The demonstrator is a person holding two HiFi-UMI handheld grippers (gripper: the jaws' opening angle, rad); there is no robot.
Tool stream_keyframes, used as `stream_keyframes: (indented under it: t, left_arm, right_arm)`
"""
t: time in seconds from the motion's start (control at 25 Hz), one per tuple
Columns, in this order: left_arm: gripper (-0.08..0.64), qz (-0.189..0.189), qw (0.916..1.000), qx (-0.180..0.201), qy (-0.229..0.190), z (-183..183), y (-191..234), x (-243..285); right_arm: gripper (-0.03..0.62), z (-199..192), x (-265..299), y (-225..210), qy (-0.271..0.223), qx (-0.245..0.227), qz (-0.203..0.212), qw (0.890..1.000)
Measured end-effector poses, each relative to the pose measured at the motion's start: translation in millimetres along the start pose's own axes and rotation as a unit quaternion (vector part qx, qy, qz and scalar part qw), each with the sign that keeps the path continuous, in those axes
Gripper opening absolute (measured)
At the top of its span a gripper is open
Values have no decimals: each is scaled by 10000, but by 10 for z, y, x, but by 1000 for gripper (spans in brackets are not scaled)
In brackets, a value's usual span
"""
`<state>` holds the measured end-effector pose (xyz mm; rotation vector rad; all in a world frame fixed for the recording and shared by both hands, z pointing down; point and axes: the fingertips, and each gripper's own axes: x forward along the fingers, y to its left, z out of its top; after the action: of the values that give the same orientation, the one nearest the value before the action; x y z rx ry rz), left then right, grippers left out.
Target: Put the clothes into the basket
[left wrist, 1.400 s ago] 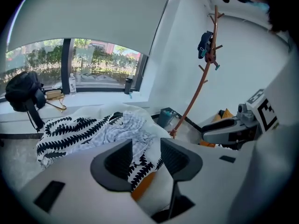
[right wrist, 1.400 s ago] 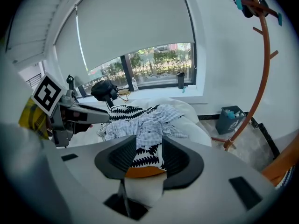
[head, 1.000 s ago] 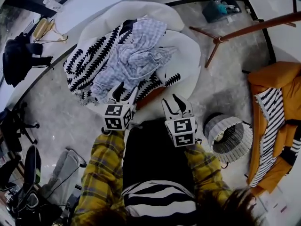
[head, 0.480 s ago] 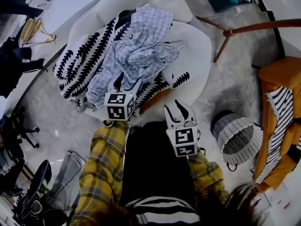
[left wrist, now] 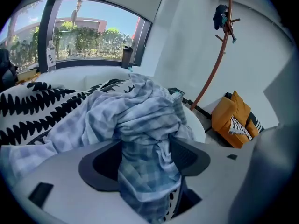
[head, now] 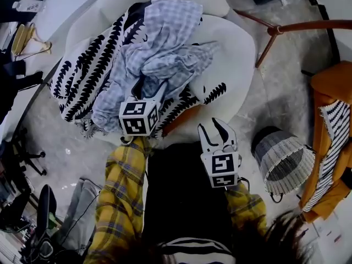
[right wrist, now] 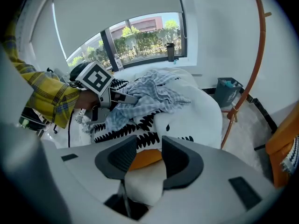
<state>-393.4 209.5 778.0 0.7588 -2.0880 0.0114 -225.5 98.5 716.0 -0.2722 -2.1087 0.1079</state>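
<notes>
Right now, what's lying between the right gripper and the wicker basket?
Nothing but bare grey floor. The head view shows an open stretch between the right gripper and the wicker basket, with no clothes in it.

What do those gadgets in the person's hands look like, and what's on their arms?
Both the left tongs and the right tongs have a pale grey body and two pointed jaws lined in dark grey. Each carries a white cube printed with black square markers. The sleeves are yellow plaid.
</notes>
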Motion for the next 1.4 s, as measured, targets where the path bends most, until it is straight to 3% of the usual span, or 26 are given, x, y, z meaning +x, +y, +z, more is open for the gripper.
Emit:
stream_keyframes:
  t: [0.36,0.48,0.6,0.68,0.92,1.4]
  left_arm:
    - [321,222,9997,2,57,-56,-12,236]
    - [235,240,9995,32,206,-70,-20,233]
    - [102,206,9995,-84,219,-79,-58,147]
    - [80,177,9996,-98,176,-68,-111,70]
    - [71,33,10000,11,-30,68,-310,-310]
    - [67,-56,9979,282,-573,597,-1115,-1409]
  right_arm:
    - [181,-309,54,-29,209,125,-9,9997]
    - [179,-316,35,-19,166,173,-15,9997]
    - [173,-288,-30,5,95,191,-25,9998]
    - [172,-258,-85,10,36,195,-53,9998]
    - [166,-93,-308,46,-212,280,-107,9993]
    - [164,351,-1169,-59,-688,210,-75,9974]
